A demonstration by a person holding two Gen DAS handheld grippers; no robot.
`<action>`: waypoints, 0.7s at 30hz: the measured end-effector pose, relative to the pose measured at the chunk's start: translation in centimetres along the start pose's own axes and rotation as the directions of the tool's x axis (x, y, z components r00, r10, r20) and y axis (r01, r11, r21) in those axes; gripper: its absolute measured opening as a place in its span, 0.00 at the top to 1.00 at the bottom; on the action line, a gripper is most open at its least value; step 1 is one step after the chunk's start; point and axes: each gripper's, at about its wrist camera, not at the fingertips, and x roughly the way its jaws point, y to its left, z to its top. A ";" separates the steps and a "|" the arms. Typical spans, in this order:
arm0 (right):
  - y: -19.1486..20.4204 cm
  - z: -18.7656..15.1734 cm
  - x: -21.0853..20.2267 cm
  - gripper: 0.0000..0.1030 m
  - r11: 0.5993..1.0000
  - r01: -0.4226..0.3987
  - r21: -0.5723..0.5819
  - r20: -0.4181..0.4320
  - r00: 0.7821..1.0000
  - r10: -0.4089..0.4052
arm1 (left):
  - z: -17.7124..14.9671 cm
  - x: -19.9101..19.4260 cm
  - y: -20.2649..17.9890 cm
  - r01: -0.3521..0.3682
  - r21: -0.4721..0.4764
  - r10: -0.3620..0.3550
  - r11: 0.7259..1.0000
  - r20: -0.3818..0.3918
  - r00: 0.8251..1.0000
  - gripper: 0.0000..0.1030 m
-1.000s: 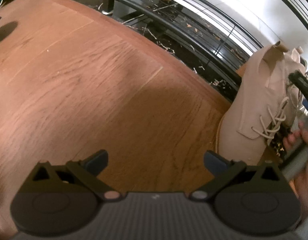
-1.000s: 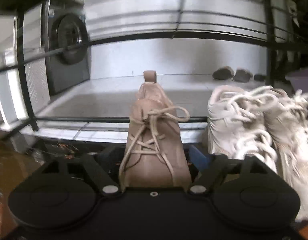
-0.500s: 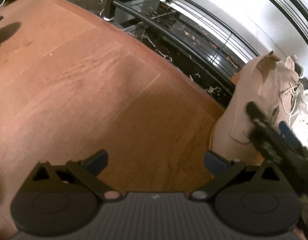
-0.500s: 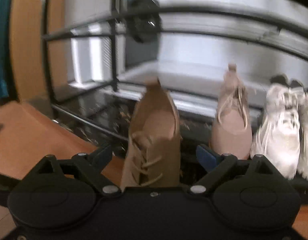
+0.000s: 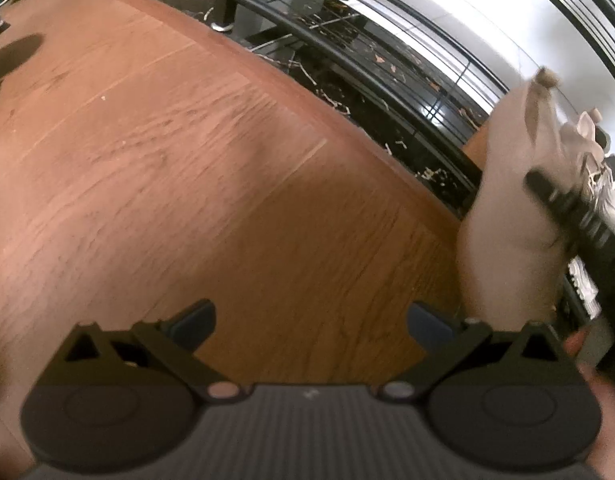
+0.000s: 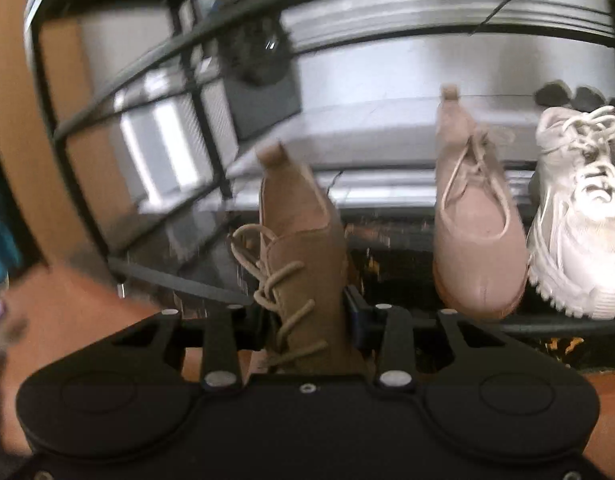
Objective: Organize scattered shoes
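Right gripper [image 6: 307, 312] clamped on tan lace-up boot [image 6: 303, 264], pads pinching upper from both sides just above the laces; boot upright, heel tab up, toe toward camera, in front of the black wire shoe rack [image 6: 179, 280]. Whether sole touches floor: cannot tell, base hidden behind gripper body. Second tan boot [image 6: 477, 232] of same kind parked on lower rack shelf, toe out over front rail, well apart from the clamped one. White chunky sneaker [image 6: 579, 216] just beside second boot on its right, touching or nearly so. Dark round lumps at far right behind the sneaker, too small to identify. Frame motion-blurred, edges soft. From left wrist view: left gripper [image 5: 311, 320] wide apart, nothing between fingers, hovering over bare wooden floor [image 5: 187, 160], pointing steeply down. Same clamped boot [image 5: 503, 224] visible at right edge standing near floor/rack boundary, right gripper's black finger [image 5: 563, 204] crossing its side. Rack's lower shelf [image 5: 387, 92] running diagonally across top, dark speckled surface under the wires. Part of a hand [image 5: 579, 344] at lower right behind the left gripper body.
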 end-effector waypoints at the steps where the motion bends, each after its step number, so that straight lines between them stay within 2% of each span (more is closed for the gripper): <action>1: -0.3 1.0 0.5 0.66 0.999 -0.002 0.034 0.027 1.000 0.001 | 0.0 0.0 0.0 0.000 0.001 0.000 1.000 0.000 1.000 0.01; 6: -0.9 3.0 2.4 0.66 0.995 0.018 0.103 0.117 0.993 -0.030 | 0.1 0.4 0.1 -0.004 -0.007 0.004 1.000 -0.011 1.000 0.01; 9: -1.3 4.5 5.4 0.66 0.990 0.089 0.113 0.189 0.976 -0.110 | 0.0 0.6 0.0 -0.008 -0.004 0.008 1.000 -0.011 1.000 0.01; 13: -2.2 5.6 8.8 0.66 0.976 0.162 0.144 0.178 0.966 -0.187 | 0.0 1.0 -0.2 -0.013 0.013 0.013 1.000 0.000 1.000 0.01; 17: -3.0 5.1 11.7 0.66 0.962 0.237 0.138 0.134 0.957 -0.256 | 0.3 2.0 0.4 -0.030 -0.022 0.029 0.999 -0.034 0.999 0.01; 20: -2.7 3.6 11.7 0.57 0.967 0.242 0.076 0.144 0.957 -0.251 | 0.3 2.3 0.5 -0.026 -0.019 0.025 0.999 -0.038 0.999 0.01; 21: -2.6 3.4 11.5 0.48 0.968 0.241 0.065 0.149 0.957 -0.248 | 0.3 2.3 0.5 -0.025 -0.017 0.024 1.000 -0.037 0.999 0.01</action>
